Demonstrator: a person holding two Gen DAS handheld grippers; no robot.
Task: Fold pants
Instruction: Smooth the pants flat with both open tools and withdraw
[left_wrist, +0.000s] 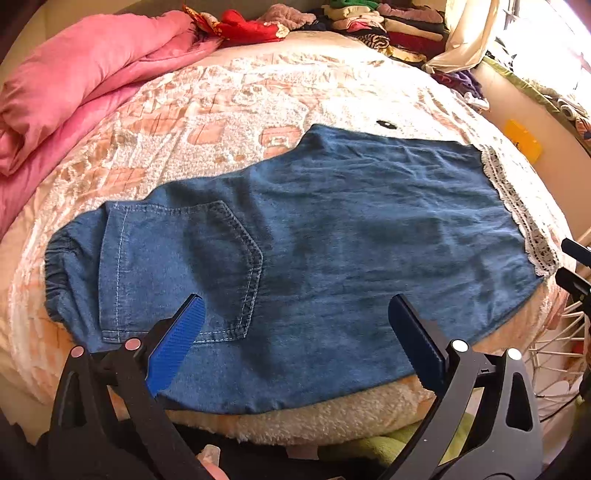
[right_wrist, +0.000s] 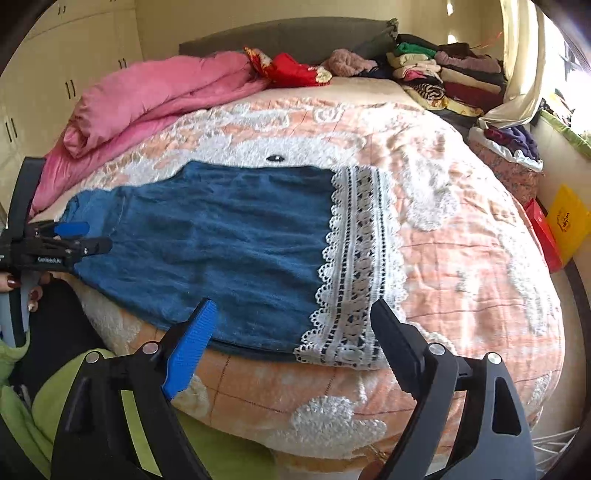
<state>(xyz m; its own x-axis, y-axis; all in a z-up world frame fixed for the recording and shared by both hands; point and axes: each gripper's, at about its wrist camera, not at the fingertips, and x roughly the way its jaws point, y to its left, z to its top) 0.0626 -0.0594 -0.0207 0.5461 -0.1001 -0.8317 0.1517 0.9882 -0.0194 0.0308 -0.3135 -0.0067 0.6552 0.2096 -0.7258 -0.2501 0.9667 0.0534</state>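
Note:
Blue denim pants (left_wrist: 332, 229) lie flat along the near edge of the bed, with the elastic waist (left_wrist: 59, 273) at the left and a back pocket (left_wrist: 207, 266) facing up. A white lace hem (right_wrist: 358, 258) ends the legs at the right. My left gripper (left_wrist: 295, 306) hovers open over the seat and pocket area with nothing between its fingers; it also shows at the left edge of the right wrist view (right_wrist: 74, 236), held by a hand. My right gripper (right_wrist: 293, 306) stands open just above the near edge of the pants by the lace hem, holding nothing.
The bed has a peach and white patterned cover (right_wrist: 461, 258). A rolled pink quilt (left_wrist: 74, 88) lies at the far left, and stacked folded clothes (right_wrist: 443, 77) sit at the far right. Yellow and red boxes (right_wrist: 565, 221) and a white wire grille (left_wrist: 554, 354) stand beside the bed.

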